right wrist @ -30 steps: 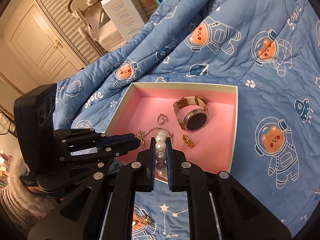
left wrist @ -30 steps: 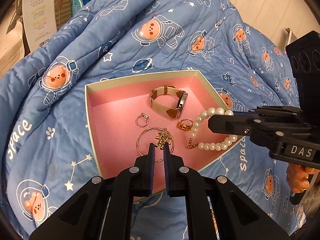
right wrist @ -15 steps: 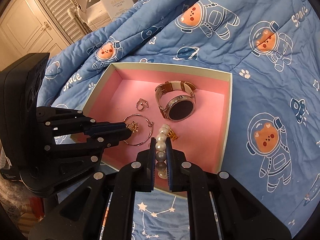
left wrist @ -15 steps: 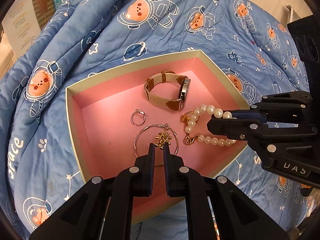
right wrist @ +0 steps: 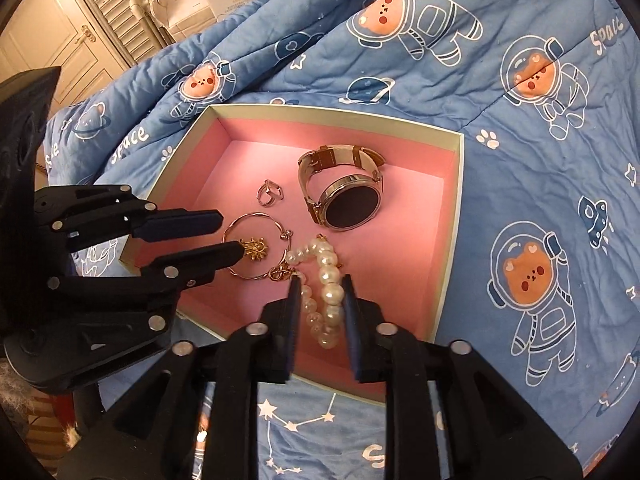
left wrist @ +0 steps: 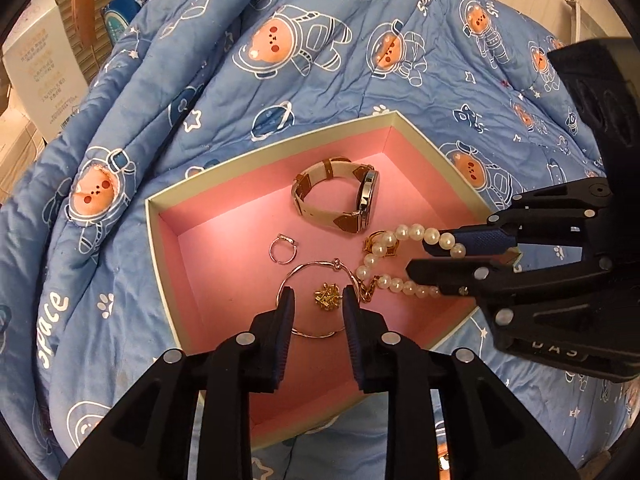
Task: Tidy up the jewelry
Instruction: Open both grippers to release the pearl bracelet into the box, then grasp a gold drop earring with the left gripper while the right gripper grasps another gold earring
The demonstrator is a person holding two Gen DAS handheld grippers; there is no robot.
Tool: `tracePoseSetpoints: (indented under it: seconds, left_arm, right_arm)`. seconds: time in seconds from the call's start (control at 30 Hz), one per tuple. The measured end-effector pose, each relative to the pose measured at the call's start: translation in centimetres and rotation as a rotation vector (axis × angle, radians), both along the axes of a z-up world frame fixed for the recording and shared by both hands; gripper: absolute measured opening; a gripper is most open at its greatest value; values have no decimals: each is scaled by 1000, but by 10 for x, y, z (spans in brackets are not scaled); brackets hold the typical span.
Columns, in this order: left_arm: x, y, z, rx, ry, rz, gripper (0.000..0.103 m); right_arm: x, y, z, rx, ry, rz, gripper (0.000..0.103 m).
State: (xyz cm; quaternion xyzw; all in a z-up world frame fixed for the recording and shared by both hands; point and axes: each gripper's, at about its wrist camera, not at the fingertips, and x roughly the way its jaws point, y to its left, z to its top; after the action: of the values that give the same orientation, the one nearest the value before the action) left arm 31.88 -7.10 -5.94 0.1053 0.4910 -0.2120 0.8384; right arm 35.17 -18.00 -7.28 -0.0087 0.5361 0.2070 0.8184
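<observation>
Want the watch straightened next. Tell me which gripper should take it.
Probably the right gripper: open over the pearl bracelet, the watch lies just ahead. The left gripper sits further off, over the charm bangle.

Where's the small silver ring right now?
The small silver ring lies on the pink floor of the box, left of the watch and just beyond the gold bangle in the right wrist view; neither tool touches it.
</observation>
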Motion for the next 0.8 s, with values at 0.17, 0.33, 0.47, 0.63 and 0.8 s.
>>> tracePoseSetpoints:
  seconds: [0.17,0.33,0.47,0.63,0.8]
  left_arm:
    - [-6,14,18,-64,-50,51,39]
    - [-19,32,28,-108,-84,98,52]
    - [-40,43,29,-141,-123,122,64]
    - [-71,49,18,-137,-154,137,75]
    - [-103,54,4,-129,-175,145,76]
  right_arm:
    - [-4,0,4,9,-21,-2,51]
    - [-9,-5,9,22,-38,-26,53]
    - [-23,-14,19,69,-99,-69,57]
    - [-53,-22,29,102,-174,-82,58]
    - [-88,-24,30,97,-221,-69,58]
